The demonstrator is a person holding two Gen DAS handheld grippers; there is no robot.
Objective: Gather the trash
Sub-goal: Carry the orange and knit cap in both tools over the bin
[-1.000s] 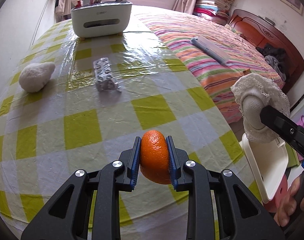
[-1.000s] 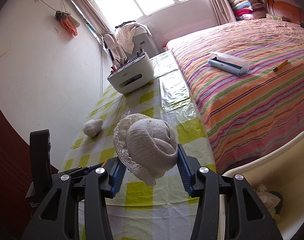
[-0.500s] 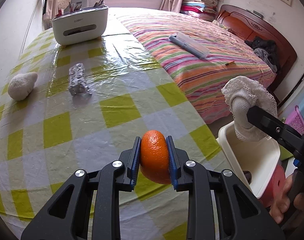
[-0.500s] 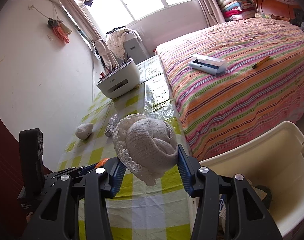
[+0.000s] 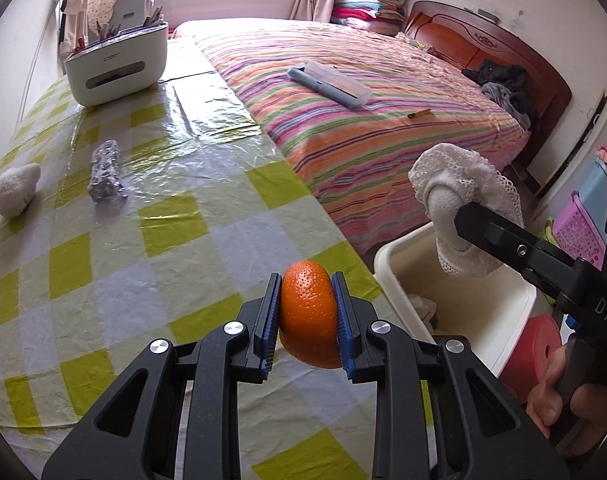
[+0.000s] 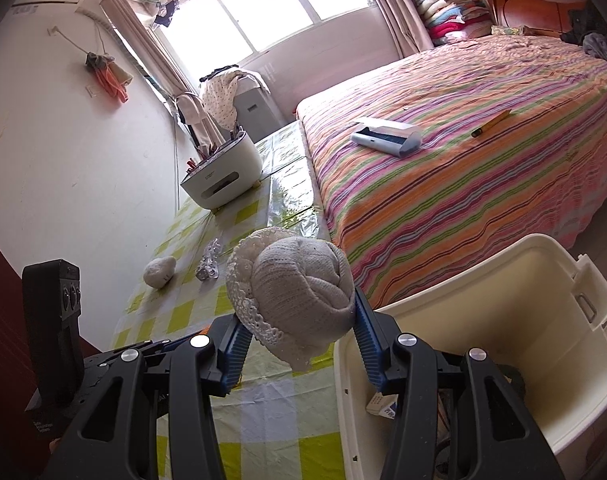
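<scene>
My left gripper (image 5: 308, 316) is shut on an orange peel (image 5: 309, 304), held above the table's right edge near the cream bin (image 5: 387, 256). The right gripper (image 6: 297, 320) is shut on a balled white lace sock (image 6: 299, 284), hanging over the near rim of the bin (image 6: 543, 264). In the left wrist view the sock (image 5: 459, 184) sits above the bin's opening, with a hand (image 5: 559, 396) on the gripper handle. A crumpled foil blister pack (image 5: 105, 172) and a second white sock ball (image 5: 13, 194) lie on the table.
The table (image 5: 175, 216) has a yellow-checked plastic cover. A white desk organiser (image 5: 117, 62) stands at its far end. A striped bed (image 5: 363, 120) runs along the right, with a grey case (image 5: 329, 84) on it. Some scraps lie in the bin's bottom.
Both grippers have swung right, toward the bin, each keeping its load. The bin has come into fuller view under the sock; the table items have slid left.
</scene>
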